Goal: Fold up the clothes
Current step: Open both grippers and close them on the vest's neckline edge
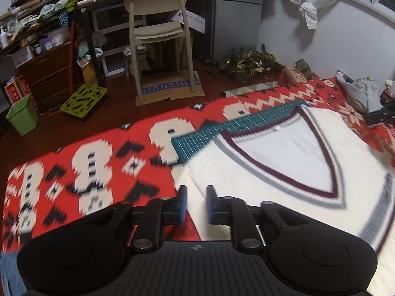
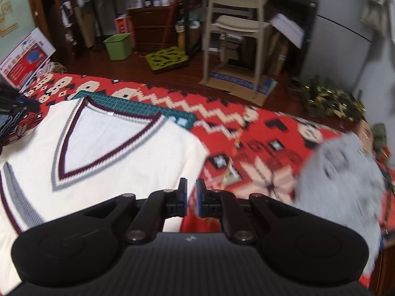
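While the vest is lying flat, neck up, on the red blanket with a green mat under its collar, both grippers are hovering at its side edges, jaws parted and holding nothing. The left gripper and right gripper should be pinching matching edges, lifting evenly to keep the fold square.

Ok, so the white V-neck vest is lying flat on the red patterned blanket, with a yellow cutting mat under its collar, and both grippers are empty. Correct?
Not quite: the cutting mat under the collar of the white V-neck vest is teal, not yellow, as the left wrist view shows. The rest holds: the vest lies flat on the red patterned blanket, and the left gripper and right gripper are empty.
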Tool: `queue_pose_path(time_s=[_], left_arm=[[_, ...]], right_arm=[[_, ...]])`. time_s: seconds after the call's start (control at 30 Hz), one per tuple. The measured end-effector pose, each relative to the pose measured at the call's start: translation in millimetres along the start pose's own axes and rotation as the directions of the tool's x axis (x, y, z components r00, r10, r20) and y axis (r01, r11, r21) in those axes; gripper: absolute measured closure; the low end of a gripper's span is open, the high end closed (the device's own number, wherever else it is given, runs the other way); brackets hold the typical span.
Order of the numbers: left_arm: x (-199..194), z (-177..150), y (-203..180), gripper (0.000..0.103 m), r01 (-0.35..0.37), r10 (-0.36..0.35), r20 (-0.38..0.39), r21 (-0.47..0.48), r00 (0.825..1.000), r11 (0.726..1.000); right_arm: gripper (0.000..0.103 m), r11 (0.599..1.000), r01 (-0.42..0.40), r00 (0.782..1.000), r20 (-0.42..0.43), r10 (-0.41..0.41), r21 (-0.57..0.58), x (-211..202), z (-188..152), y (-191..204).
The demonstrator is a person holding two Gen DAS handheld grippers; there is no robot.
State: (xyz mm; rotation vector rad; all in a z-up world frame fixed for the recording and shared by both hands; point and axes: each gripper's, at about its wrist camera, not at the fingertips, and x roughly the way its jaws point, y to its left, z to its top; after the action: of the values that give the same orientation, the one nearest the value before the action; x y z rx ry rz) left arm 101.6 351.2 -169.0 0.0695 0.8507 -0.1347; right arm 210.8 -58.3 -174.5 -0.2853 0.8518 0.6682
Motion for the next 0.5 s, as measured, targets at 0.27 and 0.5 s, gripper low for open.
queue_pose_path(time_s=[0.27, 0.5], left_arm=[[42.0, 22.5, 6.6, 0.075, 0.02, -0.017, -0.028, 0.11, 0.999, 0.994], [61.0, 39.6, 9.3, 0.073, 0.13, -0.126, -0.04, 0.125, 0.991, 0.984]], right_arm=[[0.08, 0.996, -0.063, 0.998, -0.026, 0.062, -0.064, 69.6, 45.6, -6.8], [0.079, 0.988, -0.134, 0.99, -0.064, 0.129, -0.072, 100.2, 62.9, -17.0]])
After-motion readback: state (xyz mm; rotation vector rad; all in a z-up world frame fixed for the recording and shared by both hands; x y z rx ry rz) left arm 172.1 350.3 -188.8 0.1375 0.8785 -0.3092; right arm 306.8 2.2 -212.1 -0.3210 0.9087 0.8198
